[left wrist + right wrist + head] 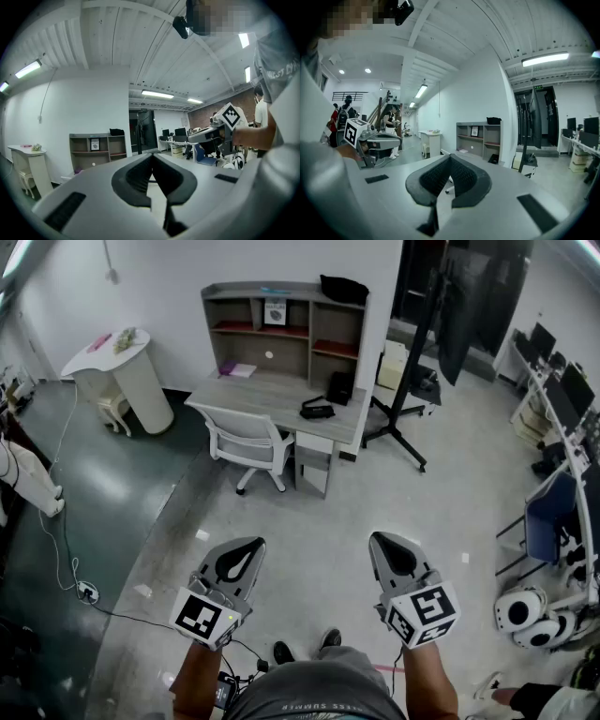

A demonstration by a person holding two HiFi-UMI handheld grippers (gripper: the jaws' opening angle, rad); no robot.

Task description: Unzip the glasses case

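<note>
A small black object [317, 410] lies on the grey desk [272, 395] across the room; I cannot tell whether it is the glasses case. My left gripper [246, 546] and right gripper [382, 542] are held side by side over the floor, well short of the desk. Both are shut with nothing between the jaws. The left gripper view shows its closed jaws [151, 157] aimed at the shelf unit, with the right gripper [220, 131] off to one side. Seen from the right gripper view, those jaws [450, 157] also meet, and the left gripper [370, 138] shows beside them.
A white office chair [246, 442] stands in front of the desk. A round white stand [127, 371] is at the left and a black tripod [403, 418] at the right. A cable [66, 549] runs over the floor. A blue chair [548, 521] and white equipment [525, 610] sit far right.
</note>
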